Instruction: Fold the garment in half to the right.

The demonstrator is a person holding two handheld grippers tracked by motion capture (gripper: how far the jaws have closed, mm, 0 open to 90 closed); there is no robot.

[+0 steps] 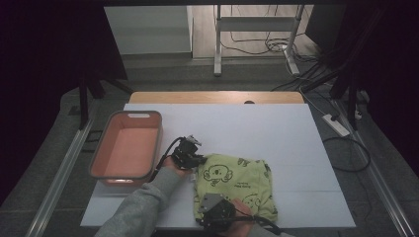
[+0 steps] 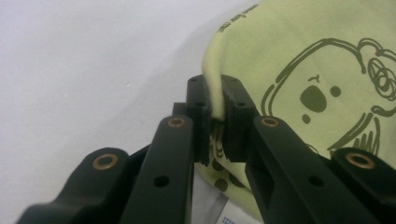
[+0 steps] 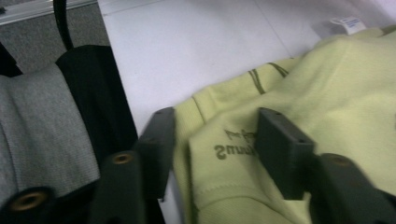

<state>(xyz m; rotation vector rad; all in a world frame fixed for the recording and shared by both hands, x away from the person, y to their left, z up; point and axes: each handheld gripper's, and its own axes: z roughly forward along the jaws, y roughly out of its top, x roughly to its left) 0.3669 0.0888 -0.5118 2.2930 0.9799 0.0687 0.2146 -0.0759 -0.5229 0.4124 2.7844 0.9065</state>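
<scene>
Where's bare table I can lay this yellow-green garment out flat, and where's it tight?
The white table sheet is bare beyond and right of the yellow-green garment, up to the wooden table edge. It is crowded on the left: the pink basin sits close beside the left hand-held gripper, which pinches the garment's edge.

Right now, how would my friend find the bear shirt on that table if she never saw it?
Look at the white table and find the pink tub on its left side. Just right of the tub, near the front edge, lies a folded yellow-green shirt. It is the only cloth there, printed with dark cartoon bear drawings.
</scene>
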